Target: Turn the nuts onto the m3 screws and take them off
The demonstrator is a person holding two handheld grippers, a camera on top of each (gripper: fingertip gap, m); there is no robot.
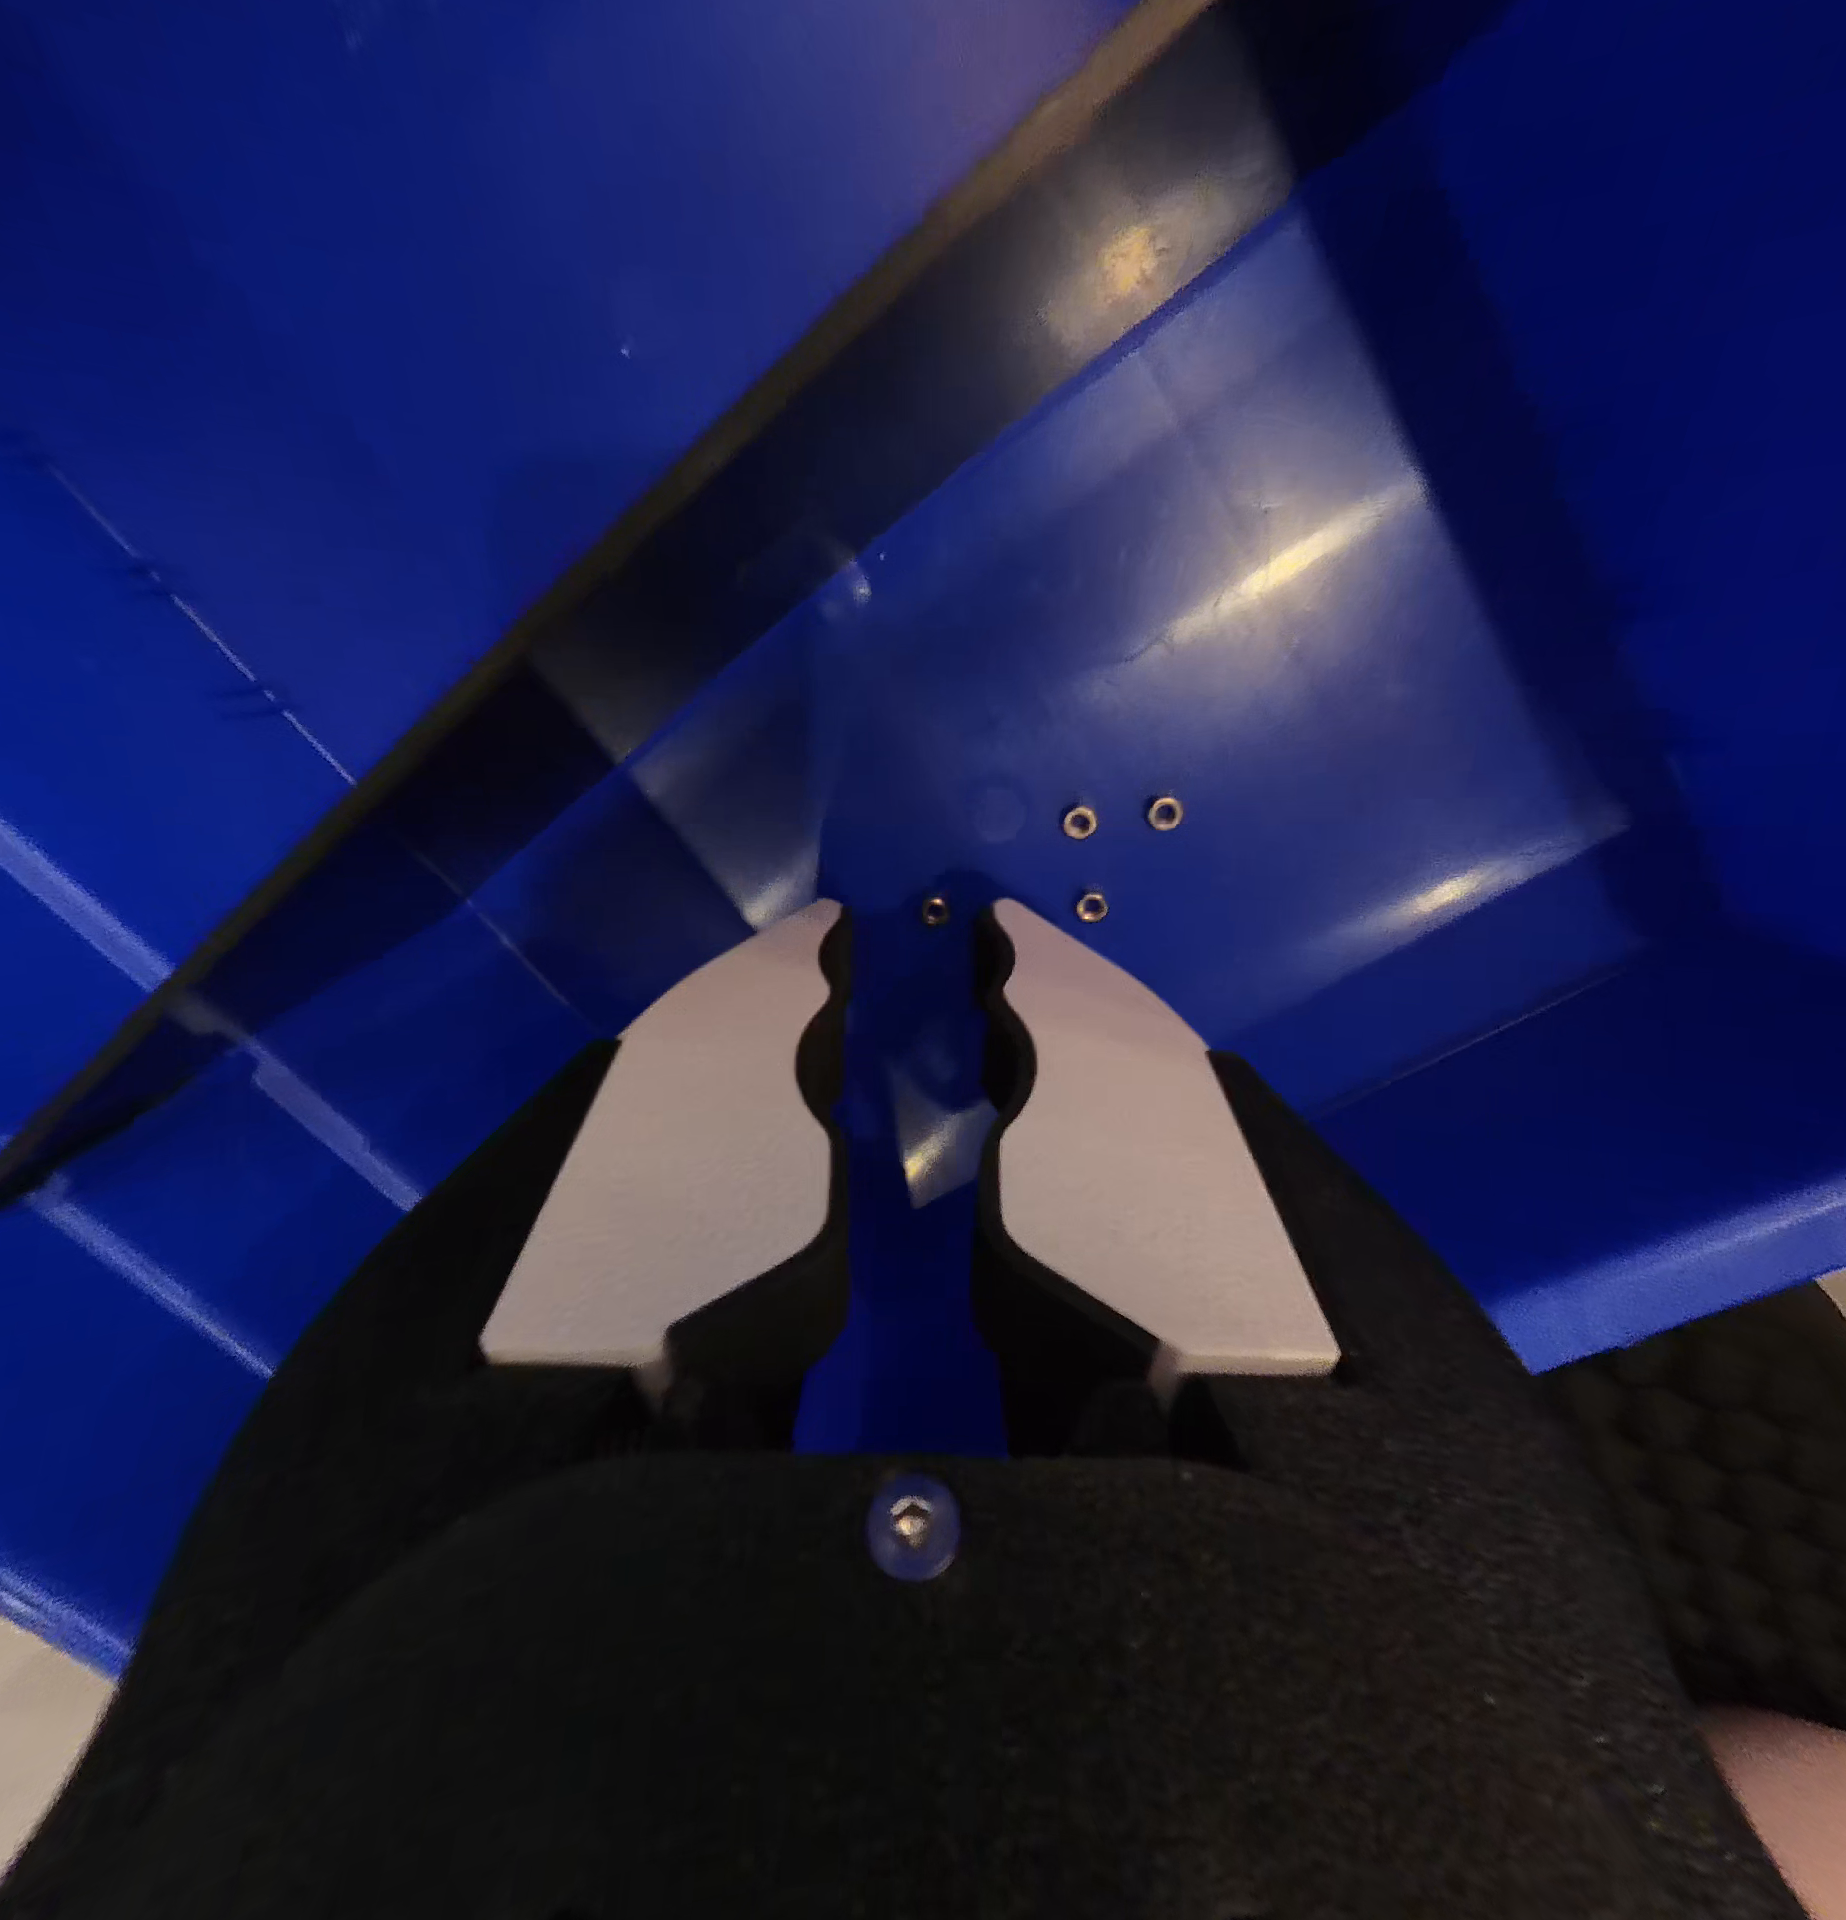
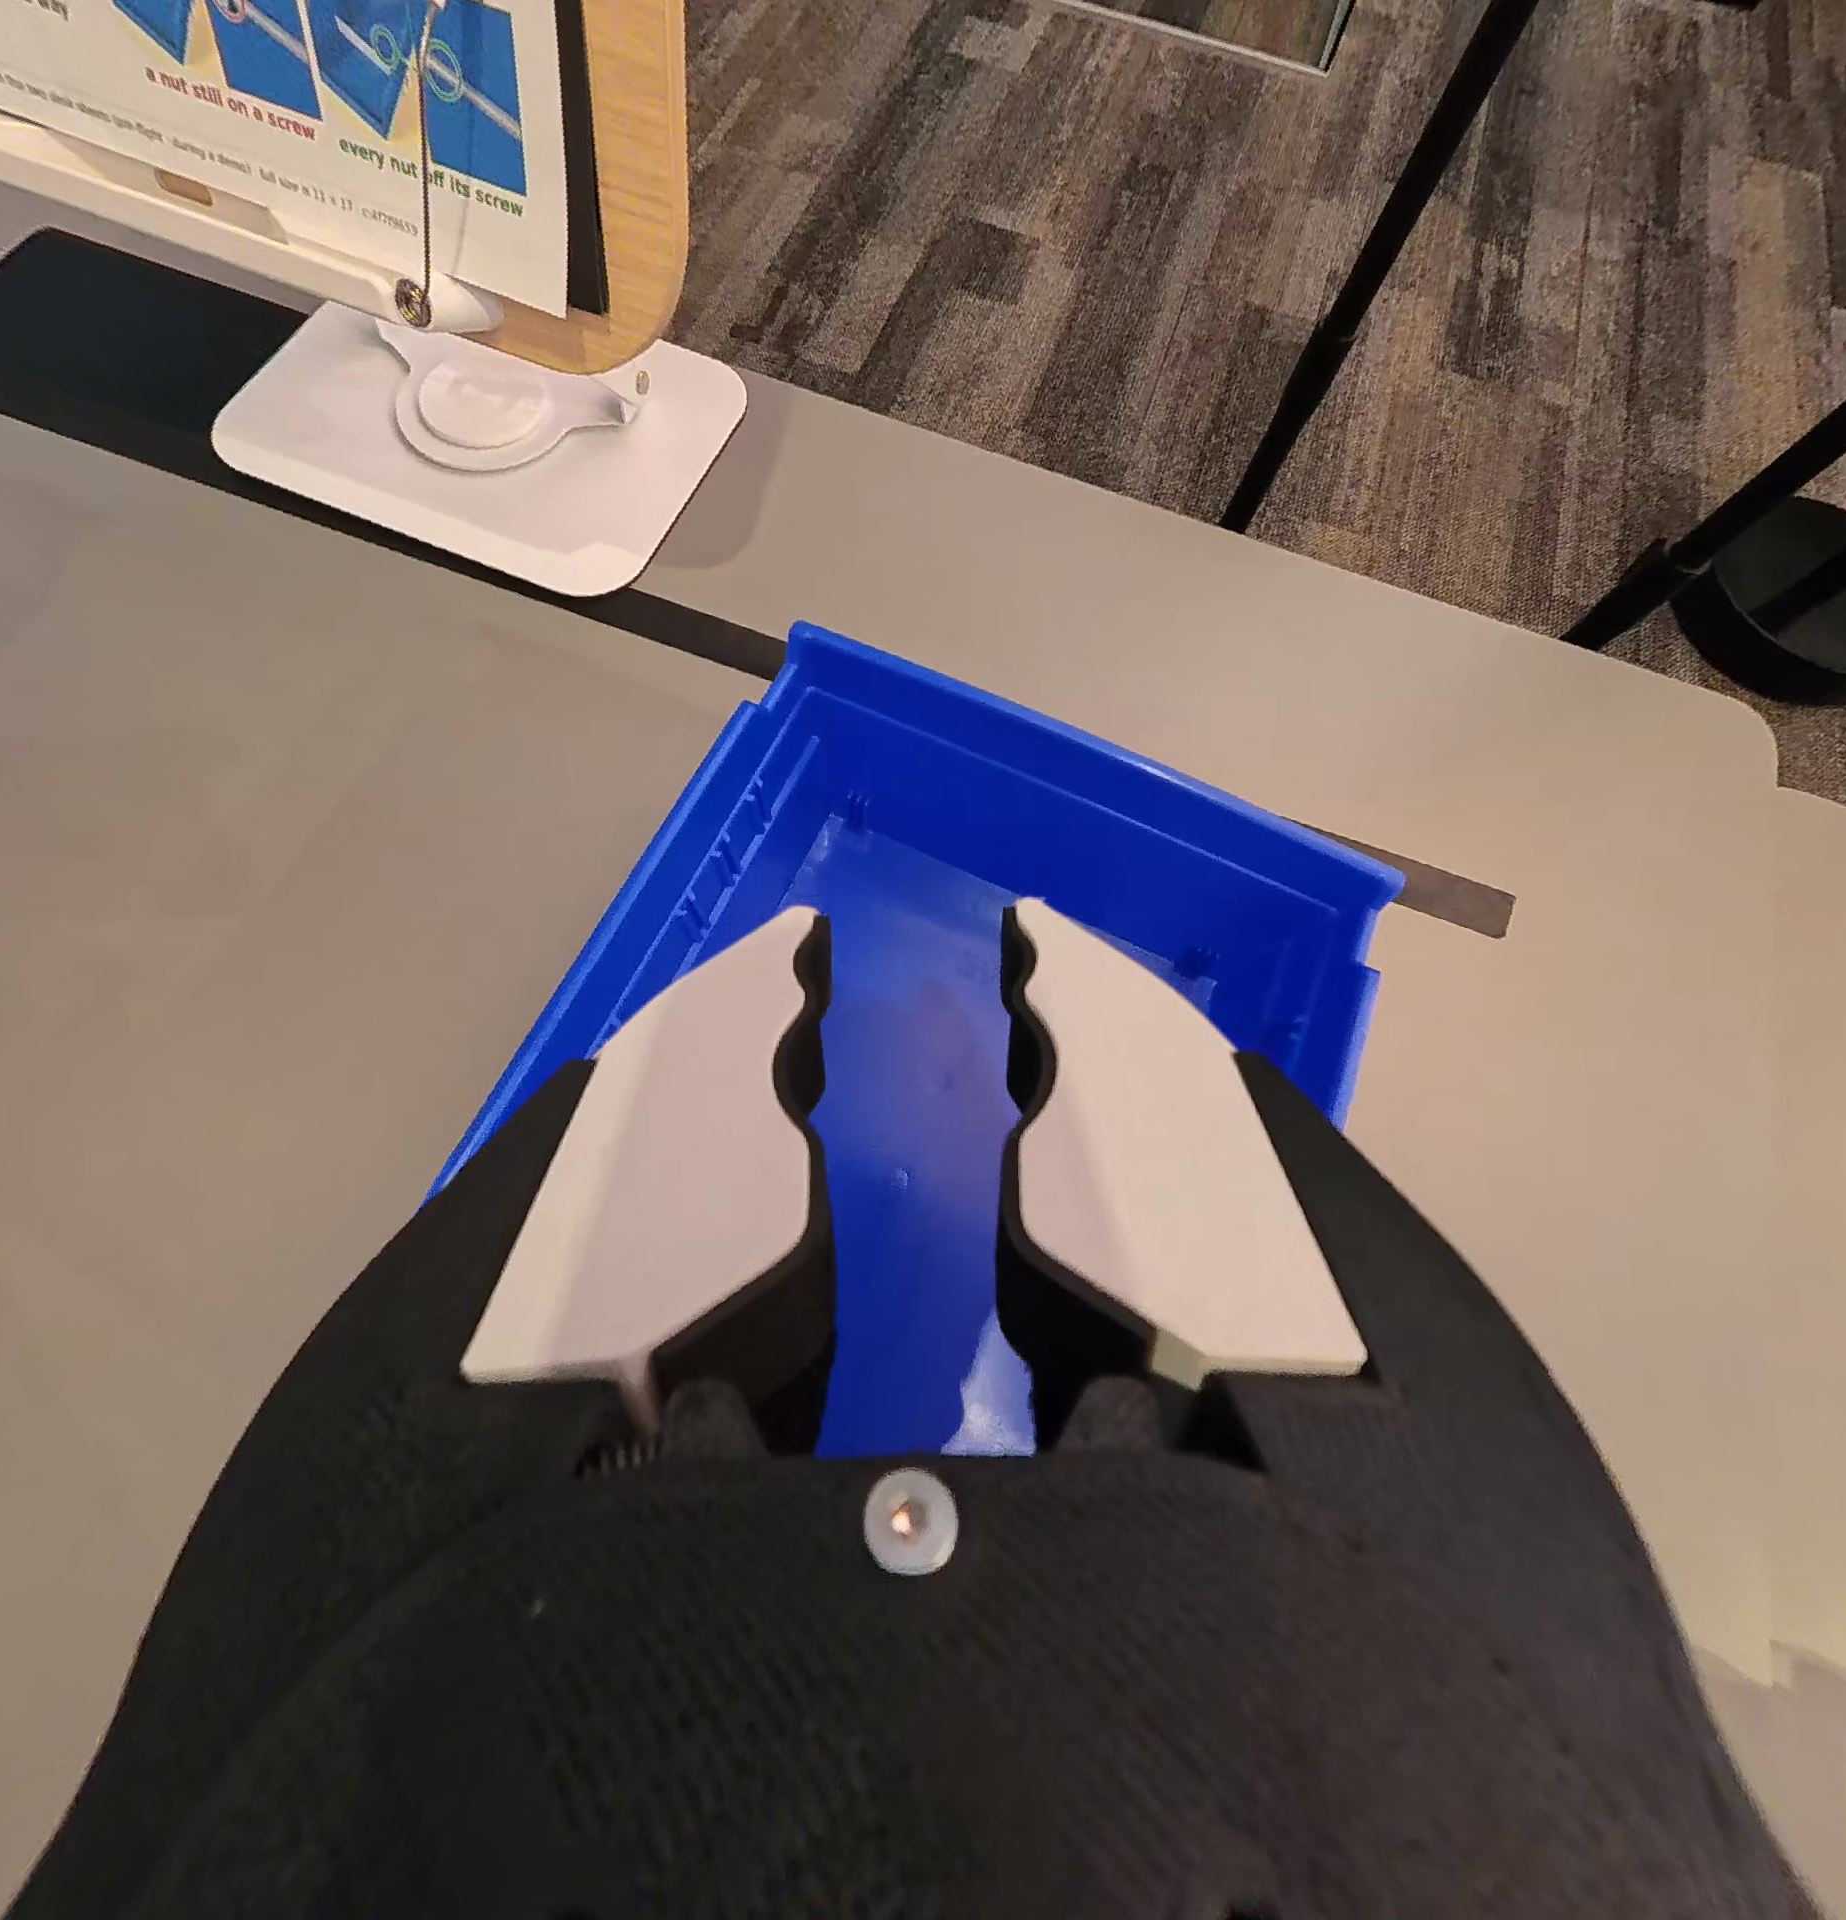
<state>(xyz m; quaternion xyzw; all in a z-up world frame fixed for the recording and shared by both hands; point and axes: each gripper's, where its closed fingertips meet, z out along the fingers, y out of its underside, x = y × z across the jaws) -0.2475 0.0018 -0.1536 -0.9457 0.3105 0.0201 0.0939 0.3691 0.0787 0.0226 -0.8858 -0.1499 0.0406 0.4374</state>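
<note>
So the left gripper (image 1: 917,914) is pushed right down inside a blue bin (image 1: 1314,582), jaws parted a little with nothing caught between them. Four small nuts (image 1: 1080,822) are seen lying loose on the bin floor: one sits just past the fingertips, right in line with the gap, and the other three are clustered a bit further in and off to the right. A dark divider (image 1: 607,665) is slotted diagonally across the bin, and the nuts are all on the gripper's side of it. No screws can be made out in this view.

The right gripper (image 2: 917,914) is held above a blue bin (image 2: 1054,790) that rests on the grey tabletop (image 2: 275,883), set toward its far edge. Its jaws are opened narrowly too and are empty; only bare blue floor is framed between them. Whether it's the same bin as in the left wrist view can't be told. A white stand (image 2: 483,468) with a printed sheet (image 2: 275,114) propped on it is parked at the far left corner of the tabletop.
</note>
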